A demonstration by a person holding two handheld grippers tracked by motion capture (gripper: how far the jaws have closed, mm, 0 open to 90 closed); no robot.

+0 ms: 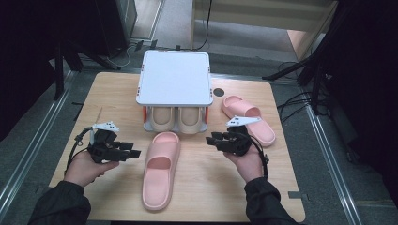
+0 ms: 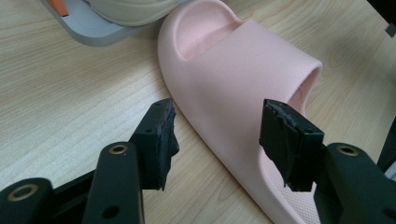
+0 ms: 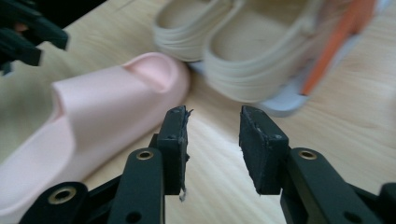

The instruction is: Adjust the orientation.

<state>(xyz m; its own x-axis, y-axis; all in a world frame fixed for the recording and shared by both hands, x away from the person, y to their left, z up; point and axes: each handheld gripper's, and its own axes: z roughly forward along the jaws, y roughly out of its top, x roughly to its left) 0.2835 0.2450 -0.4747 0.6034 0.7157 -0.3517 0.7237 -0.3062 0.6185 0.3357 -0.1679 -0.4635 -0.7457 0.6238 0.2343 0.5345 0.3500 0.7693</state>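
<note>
Near edge of wooden table (image 1: 211,187): two dark sleeves, a hand under each gripper. Left gripper (image 1: 133,153) held low at left, jaws spread wide with nothing between the pads, aimed toward the side of the near pink slipper (image 1: 160,168); in the left gripper view, pads (image 2: 161,140) apart on either side of the slipper's strap edge, not pressing on it. Right gripper (image 1: 211,139) at the slipper's other side, jaws partly open and empty — bare tabletop between them in the right gripper view, slipper's toe end just off to one side. Near pink slipper flat on the table between the two grippers, sole down, toe toward the rack. Just beyond the toe: small grey rack (image 1: 174,125) with orange posts, pair of beige slippers (image 1: 177,119) on its lower shelf, white flat top (image 1: 174,77) above. Right of the rack — second pink slipper (image 1: 248,118), lying at an angle, well apart from the first. Past the table: grey floor, cables.
</note>
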